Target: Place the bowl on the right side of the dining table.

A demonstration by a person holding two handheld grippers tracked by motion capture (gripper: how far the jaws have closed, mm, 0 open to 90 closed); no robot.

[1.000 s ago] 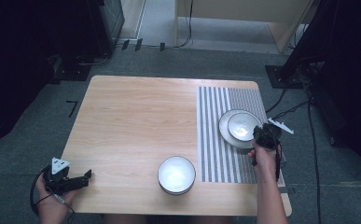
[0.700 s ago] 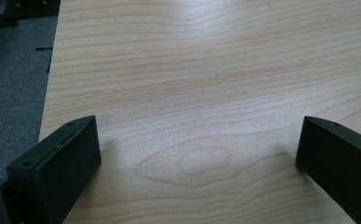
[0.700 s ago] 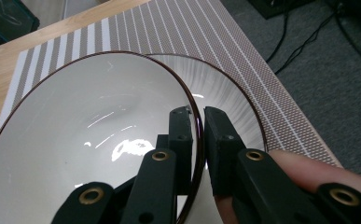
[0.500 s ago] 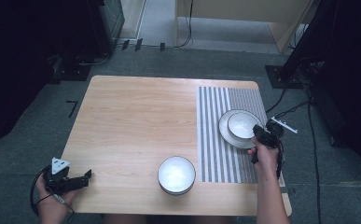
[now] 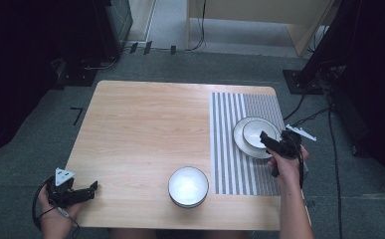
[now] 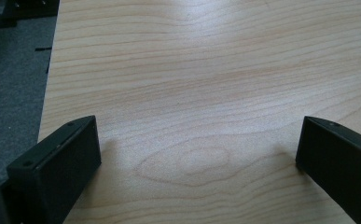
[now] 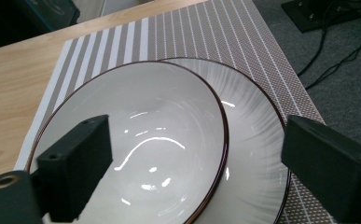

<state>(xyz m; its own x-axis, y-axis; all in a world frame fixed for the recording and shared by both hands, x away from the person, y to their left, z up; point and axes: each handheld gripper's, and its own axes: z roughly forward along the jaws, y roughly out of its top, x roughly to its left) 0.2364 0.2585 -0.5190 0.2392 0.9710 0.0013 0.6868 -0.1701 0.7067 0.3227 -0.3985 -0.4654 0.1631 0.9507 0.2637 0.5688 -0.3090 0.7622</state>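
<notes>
Right gripper view: the right gripper [image 7: 201, 172] is seen with jaws just spread wide, one inside the small bowl [image 7: 141, 140], one outside, neither pressing its rim; a release is judged. The bowl is set on the plate [image 7: 257, 135], off-centre, overhanging the side nearer the other bowl [image 5: 188, 185]. Beneath the plate lies the striped mat [image 5: 230, 124]. Well apart from the plate, the left gripper [image 5: 83, 194] is rested on the table [image 6: 192, 70], jaws parted, nothing between.

Lab or studio recording bay, not a home.
1 wooden table [image 5: 145, 129] stands on grey carpet [image 5: 41, 134]; cables [image 5: 324, 119] trail at right, black equipment stands [image 5: 80, 69] fill the dark upper left, a pale cabinet [image 5: 259, 20] sits at top.
</notes>
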